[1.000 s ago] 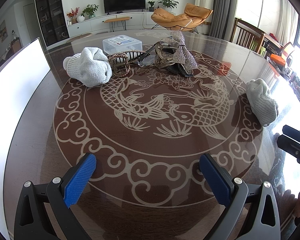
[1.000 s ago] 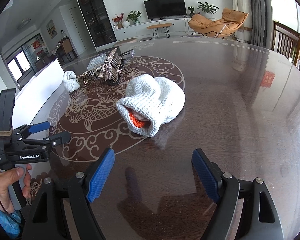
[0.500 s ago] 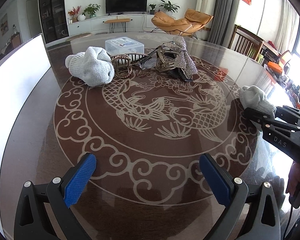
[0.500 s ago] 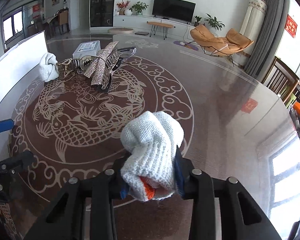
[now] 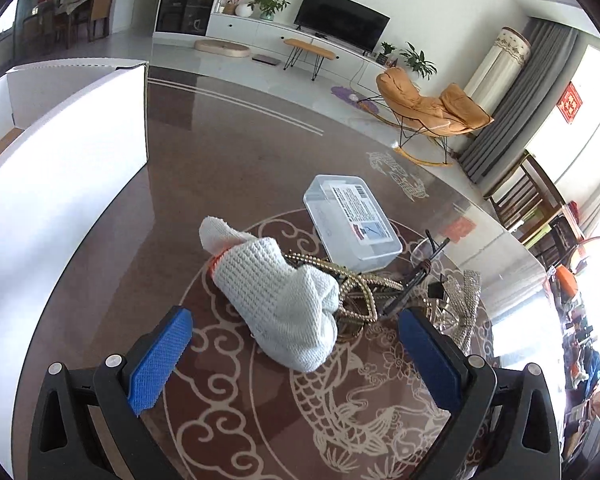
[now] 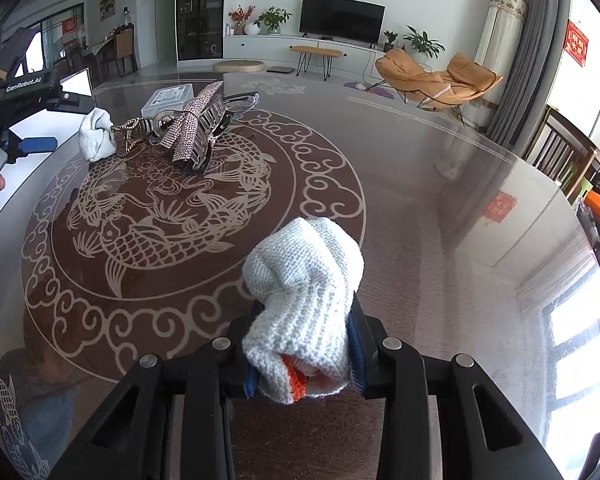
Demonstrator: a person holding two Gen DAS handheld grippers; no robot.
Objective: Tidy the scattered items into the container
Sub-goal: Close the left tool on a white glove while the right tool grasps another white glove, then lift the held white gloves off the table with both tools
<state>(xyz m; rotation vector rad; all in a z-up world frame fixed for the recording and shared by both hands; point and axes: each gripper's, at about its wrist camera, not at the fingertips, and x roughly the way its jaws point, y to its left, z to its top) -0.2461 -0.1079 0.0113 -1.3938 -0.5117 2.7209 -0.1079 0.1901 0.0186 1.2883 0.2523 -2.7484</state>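
My right gripper is shut on a white knit glove with an orange cuff and holds it above the table. My left gripper is open, its jaws either side of a second white knit glove that lies on the table; this glove also shows in the right wrist view. Behind it lie gold hair clips, a rhinestone bow clip and a clear plastic box. The white container stands at the left.
The round glass table with a fish pattern carries everything. Dark glasses lie behind the bow clip. Wooden chairs stand at the right edge. The left gripper's body shows at the far left of the right wrist view.
My left gripper has moved forward and left across the table up to the second glove. My right gripper closed on the first glove and lifted it off the table.
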